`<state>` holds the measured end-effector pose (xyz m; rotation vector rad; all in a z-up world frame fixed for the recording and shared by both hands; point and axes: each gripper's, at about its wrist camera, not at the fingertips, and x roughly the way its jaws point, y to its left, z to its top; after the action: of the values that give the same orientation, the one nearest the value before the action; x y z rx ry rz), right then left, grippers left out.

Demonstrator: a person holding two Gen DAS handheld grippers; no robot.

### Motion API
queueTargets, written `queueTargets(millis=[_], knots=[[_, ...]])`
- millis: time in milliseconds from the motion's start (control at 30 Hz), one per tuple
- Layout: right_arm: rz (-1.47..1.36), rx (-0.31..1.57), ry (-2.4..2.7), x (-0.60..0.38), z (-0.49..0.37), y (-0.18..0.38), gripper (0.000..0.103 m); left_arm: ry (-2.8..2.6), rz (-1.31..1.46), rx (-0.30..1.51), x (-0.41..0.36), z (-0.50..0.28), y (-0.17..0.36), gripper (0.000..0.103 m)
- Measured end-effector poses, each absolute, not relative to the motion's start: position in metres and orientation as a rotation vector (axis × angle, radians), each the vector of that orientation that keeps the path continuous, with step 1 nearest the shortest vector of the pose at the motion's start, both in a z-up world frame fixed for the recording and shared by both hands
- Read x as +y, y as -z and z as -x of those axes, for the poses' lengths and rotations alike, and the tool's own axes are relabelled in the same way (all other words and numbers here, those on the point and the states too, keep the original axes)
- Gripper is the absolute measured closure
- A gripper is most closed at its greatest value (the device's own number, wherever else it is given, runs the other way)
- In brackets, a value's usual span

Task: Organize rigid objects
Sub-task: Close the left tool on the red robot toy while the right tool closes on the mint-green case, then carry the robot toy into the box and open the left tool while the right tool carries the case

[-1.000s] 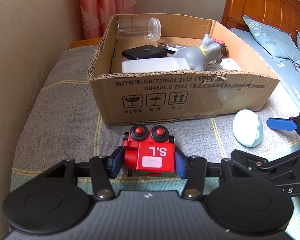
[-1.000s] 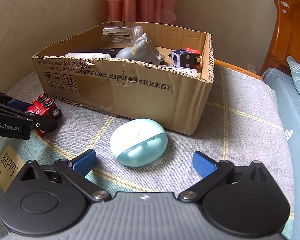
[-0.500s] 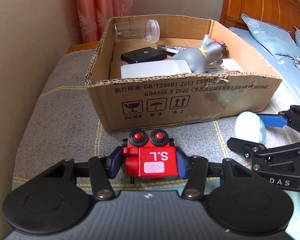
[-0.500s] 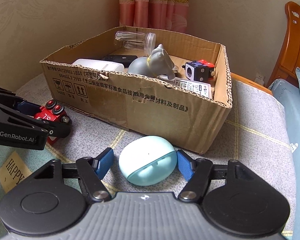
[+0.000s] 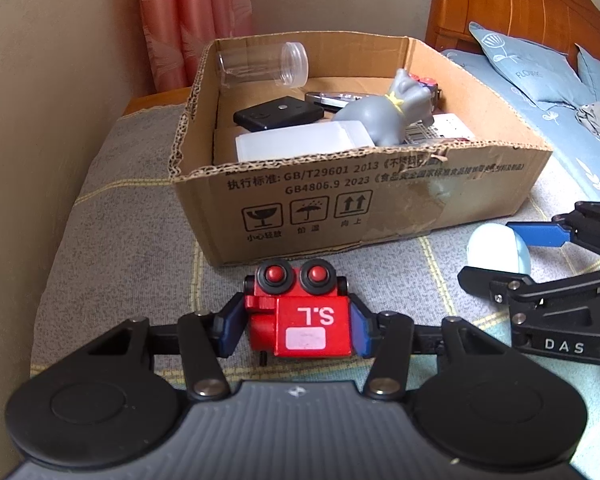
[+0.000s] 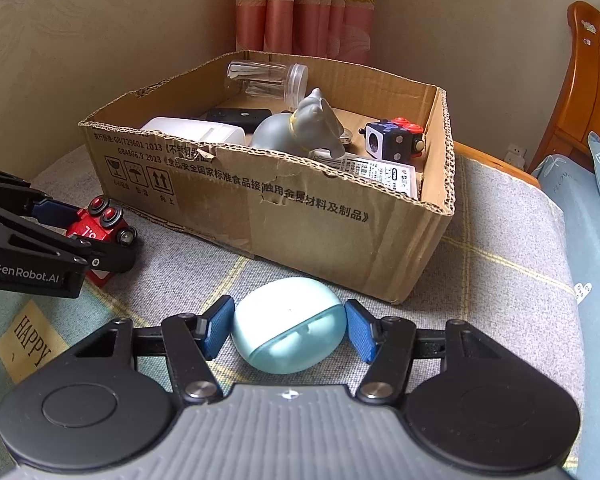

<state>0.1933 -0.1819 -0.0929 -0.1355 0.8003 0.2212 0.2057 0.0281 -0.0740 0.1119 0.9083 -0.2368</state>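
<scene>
My left gripper (image 5: 298,326) is shut on a red toy car (image 5: 300,320) marked "S.L", just in front of the cardboard box (image 5: 340,200). My right gripper (image 6: 290,328) is shut on a pale blue oval case (image 6: 288,324) with both pads touching its sides, low over the grey cushion near the box's front wall (image 6: 300,208). The red car (image 6: 100,220) and the left gripper (image 6: 84,240) show at the left in the right wrist view. The blue case (image 5: 496,248) and the right gripper (image 5: 500,252) show at the right in the left wrist view.
The box holds a clear jar (image 5: 260,66), a black device (image 5: 278,114), a white container (image 5: 300,144), a grey animal figure (image 6: 300,128), a cube toy (image 6: 392,140) and a labelled white pack (image 6: 384,172). A wooden headboard (image 5: 500,8) and blue bedding (image 5: 540,92) lie at right.
My right gripper moved forward around the blue case and closed on it. My left gripper kept its hold on the red car and rose slightly towards the box.
</scene>
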Motion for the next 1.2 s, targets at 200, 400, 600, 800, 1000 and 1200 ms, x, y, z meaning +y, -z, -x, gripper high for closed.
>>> queueTargets(millis=[200,400,600,800,1000,1200], knots=[[0.14,0.8,-0.248,-0.186,-0.184,0.082,0.038,0.26,-0.131,0.913,0.031,-0.199,0.065,0.052],[0.166,0.806,-0.261,-0.189,-0.175,0.074,0.039,0.289,-0.16,0.898,0.031,-0.188,0.051,0.052],[0.16,0.8,-0.275,-0.192,-0.169,0.064,0.039,0.324,-0.176,0.89,0.029,-0.181,0.036,0.052],[0.167,0.765,-0.296,-0.192,-0.164,0.046,0.039,0.364,-0.191,0.87,0.023,-0.181,0.014,0.052],[0.155,0.725,-0.322,-0.197,-0.163,0.021,0.039,0.397,-0.2,0.824,0.018,-0.197,-0.015,0.052],[0.177,0.68,-0.317,-0.199,-0.173,0.0,0.039,0.371,-0.236,0.786,0.008,-0.24,-0.03,0.052]])
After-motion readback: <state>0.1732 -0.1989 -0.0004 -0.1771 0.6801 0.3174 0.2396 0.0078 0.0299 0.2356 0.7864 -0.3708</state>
